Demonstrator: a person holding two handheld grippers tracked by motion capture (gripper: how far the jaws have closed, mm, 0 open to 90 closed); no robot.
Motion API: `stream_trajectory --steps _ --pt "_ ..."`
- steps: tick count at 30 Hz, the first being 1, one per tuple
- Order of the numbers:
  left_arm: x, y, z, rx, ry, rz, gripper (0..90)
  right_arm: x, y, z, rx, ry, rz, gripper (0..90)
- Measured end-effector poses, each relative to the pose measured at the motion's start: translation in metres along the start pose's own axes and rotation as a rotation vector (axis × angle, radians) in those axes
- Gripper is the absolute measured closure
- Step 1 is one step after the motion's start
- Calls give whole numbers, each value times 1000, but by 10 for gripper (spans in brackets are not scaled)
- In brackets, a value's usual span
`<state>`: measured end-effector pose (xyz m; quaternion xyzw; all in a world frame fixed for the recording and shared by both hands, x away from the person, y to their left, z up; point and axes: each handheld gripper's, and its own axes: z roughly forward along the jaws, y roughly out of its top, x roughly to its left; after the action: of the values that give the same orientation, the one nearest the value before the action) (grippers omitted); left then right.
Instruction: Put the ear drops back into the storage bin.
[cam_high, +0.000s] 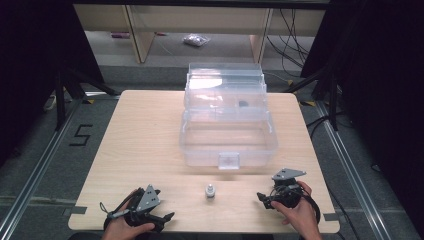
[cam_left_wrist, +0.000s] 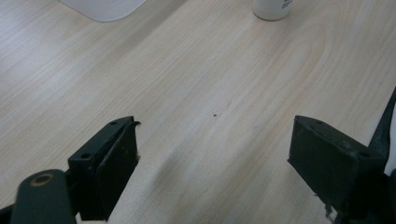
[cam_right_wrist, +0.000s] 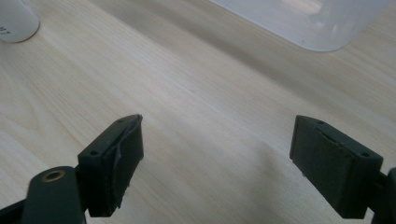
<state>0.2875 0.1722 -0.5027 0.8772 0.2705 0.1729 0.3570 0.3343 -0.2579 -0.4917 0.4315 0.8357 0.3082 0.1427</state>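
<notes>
Nearest the high camera: two hands at the counter's (cam_high: 150, 130) near edge, each around a claw. Left claw (cam_high: 167, 217) low at the left corner, tips aimed right toward the middle. Right claw (cam_high: 261, 197) at the right, tips aimed left. Both well apart from each other, with a small white bottle (cam_high: 210, 190) upright between them, nearer neither by much, touched by none.

Behind the bottle, mid-counter: a clear plastic box (cam_high: 227, 145), lid thrown back and standing up at the far side, a latch tab on the front wall facing the person. Something small and dark inside the upper tray, too small to tell what.

From the left claw's own camera: jaws spread wide, bare wood grain between them, nothing pinched. Bottle base (cam_left_wrist: 273, 8) cut off at the top edge, right of centre, well ahead of the tips. Rounded corner of the box (cam_left_wrist: 105, 8) at the top left.

From the right claw's camera: jaws likewise spread wide over bare wood, nothing held. Bottle (cam_right_wrist: 16, 21) at the top left corner, with a trace of dark print on its side that the high view cannot resolve. Box corner (cam_right_wrist: 308, 21) along the top right.

High view alone gives the whole layout, the open lid and the floor beyond: a grey floor, a "5" marked in black tape at the left, cables at the right.
</notes>
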Motion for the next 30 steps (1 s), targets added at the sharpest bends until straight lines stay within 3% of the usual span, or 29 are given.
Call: stream_trajectory --steps 1,2,3,4,5,8,11,12,13,14,15,21,25,30 --pt "0 0 0 0 0 0 151 0 0 0 0 0 0 182" --pt "0 0 0 2 1 -13 151 5 4 -2 53 15 18 181" --pt "1 0 -1 8 -9 -9 151 4 6 -2 57 20 -11 181" --pt "1 0 -1 8 -9 -9 151 4 6 -2 57 20 -11 181" --pt "3 0 -1 18 -6 14 151 7 11 -2 80 24 -33 179" --pt "4 -2 -1 11 -1 -14 151 10 17 0 97 32 -52 179" --pt "6 -3 -3 11 7 1 151 15 25 2 121 39 -90 179" --pt "7 -4 -4 22 2 6 151 20 31 2 167 60 -90 179" --pt "9 -5 -6 43 0 35 151 22 33 3 167 57 -111 180" --pt "9 -5 -6 43 0 35 151 24 36 5 167 57 -135 179" --pt "7 -6 -4 13 6 1 151 26 39 5 180 60 -135 180" --pt "6 -6 -5 27 -3 12 151 39 54 10 207 82 -222 198" --pt "6 -6 -4 29 -7 10 151 47 63 12 227 98 -243 223" --pt "6 -7 -4 36 -9 11 151 63 80 19 241 125 -333 276"
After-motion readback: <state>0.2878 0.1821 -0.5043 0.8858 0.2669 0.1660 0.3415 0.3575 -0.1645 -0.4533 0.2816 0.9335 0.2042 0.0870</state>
